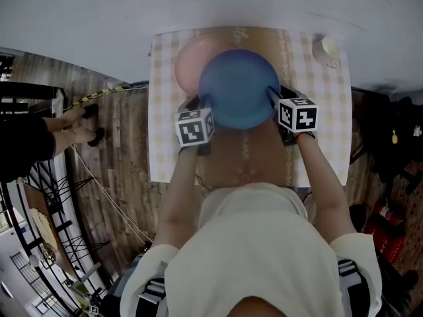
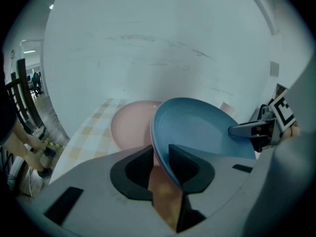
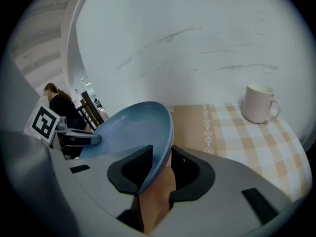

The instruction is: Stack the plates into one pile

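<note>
A: Fig. 1 – where's the blue plate (image 1: 238,88)?
B: Betw. my claws. My left gripper (image 2: 160,154) clamps its left rim, my right gripper (image 3: 162,157) its right rim — both closed on it.
A: Pink plate (image 1: 188,65)?
B: On the checked table (image 1: 324,117), just far-left of the blue one, partly covered. Mug (image 1: 328,47): far-right corner.

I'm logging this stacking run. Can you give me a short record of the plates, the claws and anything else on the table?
blue plate: lifted, partly over the pink plate in the head view
left claw: shut on its left rim
right claw: shut on its right rim
pink plate: lying on the checked tablecloth
white mug: far right corner, apart from both plates
</note>
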### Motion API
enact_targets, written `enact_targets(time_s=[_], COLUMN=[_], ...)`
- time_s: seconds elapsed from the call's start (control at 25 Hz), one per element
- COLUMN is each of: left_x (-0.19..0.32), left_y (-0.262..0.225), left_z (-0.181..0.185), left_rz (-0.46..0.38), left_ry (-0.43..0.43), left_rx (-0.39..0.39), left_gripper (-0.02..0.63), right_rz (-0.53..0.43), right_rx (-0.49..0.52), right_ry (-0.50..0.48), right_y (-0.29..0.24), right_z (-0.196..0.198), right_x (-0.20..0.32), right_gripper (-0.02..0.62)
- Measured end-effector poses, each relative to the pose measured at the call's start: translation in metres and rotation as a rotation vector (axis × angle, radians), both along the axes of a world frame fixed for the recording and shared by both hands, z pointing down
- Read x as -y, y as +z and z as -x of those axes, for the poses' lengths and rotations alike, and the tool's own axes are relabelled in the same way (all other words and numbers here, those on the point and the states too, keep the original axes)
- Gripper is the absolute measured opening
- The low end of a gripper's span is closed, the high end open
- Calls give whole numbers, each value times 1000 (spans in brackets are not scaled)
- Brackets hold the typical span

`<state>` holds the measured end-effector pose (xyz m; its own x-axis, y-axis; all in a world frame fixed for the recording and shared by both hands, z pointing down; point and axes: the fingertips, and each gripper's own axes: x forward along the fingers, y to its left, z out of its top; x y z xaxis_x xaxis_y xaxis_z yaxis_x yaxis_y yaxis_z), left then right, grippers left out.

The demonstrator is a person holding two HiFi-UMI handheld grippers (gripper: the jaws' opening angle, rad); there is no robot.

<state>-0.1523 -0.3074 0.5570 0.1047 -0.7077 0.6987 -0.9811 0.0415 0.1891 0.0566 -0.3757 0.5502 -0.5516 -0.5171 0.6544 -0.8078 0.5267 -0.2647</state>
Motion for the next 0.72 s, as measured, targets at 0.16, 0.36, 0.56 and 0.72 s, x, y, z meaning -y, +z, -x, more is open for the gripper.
enact_targets(time_s=[0.16,0.36,0.56,0.72], left_x=[2,10,22,34], left_y=[-1,-2,2,3], left_z=[25,55,76,89], left_rz=[-5,-9,-6,-6], left_ry=[1,6,16,34], left_rx=[12,33,47,62], left_gripper=[95,97,100,104], right_rz=[-8,-15,-17,-18], right_rx=[2,-6,-25,-37], right_ry=[-17,-30,-33,-29], right_y=[-1,1,5,6], right_z=[26,56,78,90], right_x=[3,11,22,34], right_gripper=[109,112,112,112])
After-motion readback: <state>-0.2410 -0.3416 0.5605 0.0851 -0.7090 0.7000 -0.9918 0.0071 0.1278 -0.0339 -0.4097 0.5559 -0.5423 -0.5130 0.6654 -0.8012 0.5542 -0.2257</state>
